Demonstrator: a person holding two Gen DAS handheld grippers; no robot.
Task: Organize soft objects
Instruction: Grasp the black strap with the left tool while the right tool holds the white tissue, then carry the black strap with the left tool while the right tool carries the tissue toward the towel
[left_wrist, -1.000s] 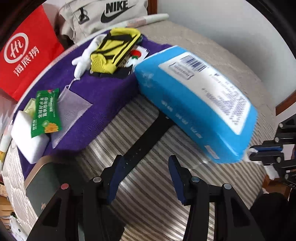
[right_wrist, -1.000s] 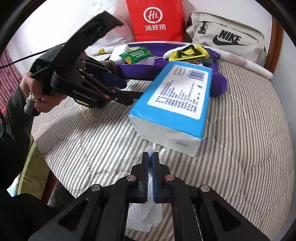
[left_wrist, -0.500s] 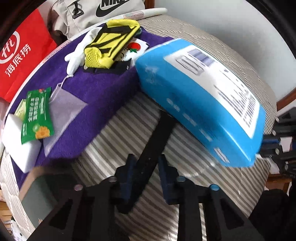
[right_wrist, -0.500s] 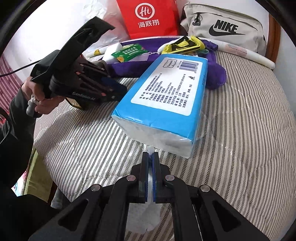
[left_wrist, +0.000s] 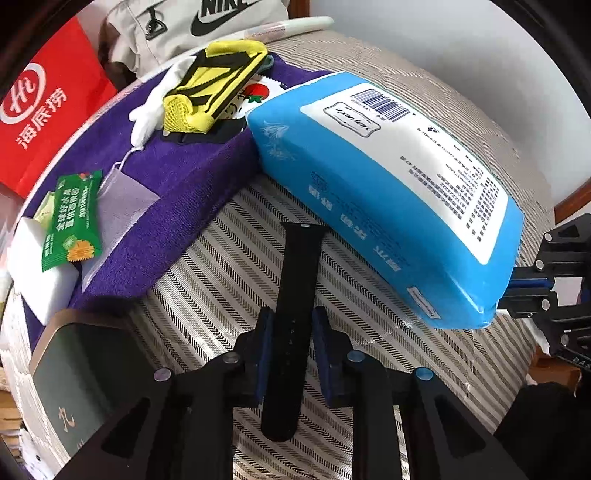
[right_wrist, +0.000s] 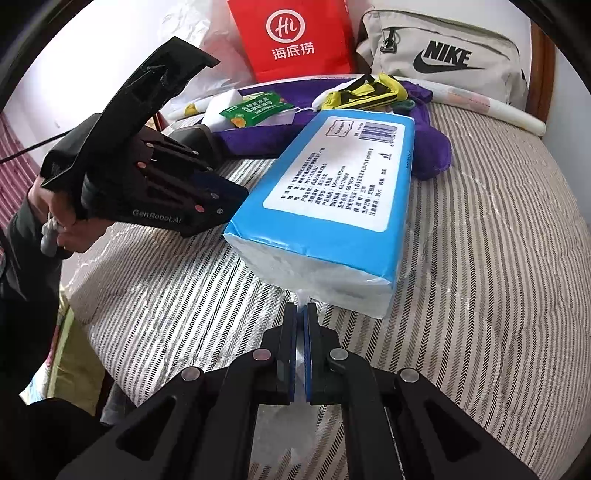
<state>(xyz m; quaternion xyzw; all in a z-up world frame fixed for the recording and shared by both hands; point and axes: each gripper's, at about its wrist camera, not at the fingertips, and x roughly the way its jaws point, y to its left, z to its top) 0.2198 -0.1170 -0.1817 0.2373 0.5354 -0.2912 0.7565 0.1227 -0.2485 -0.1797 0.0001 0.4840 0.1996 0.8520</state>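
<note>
Glossy blue tissue pack (right_wrist: 332, 199): right claw (right_wrist: 300, 308) pinches wrapper end; left claw (left_wrist: 291, 325) clamps flat black strap (left_wrist: 295, 295).

Blue tissue pack (left_wrist: 388, 192), black strap (left_wrist: 295, 295), purple towel (left_wrist: 177, 173), grey-striped cover (right_wrist: 480, 258)

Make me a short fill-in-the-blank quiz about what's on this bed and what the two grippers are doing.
1. The left gripper grips a ____ strap.
2. The right gripper pinches the wrapper of the ____ tissue pack.
3. The yellow glove lies on a ____ towel.

Missing words: black; blue; purple
</note>
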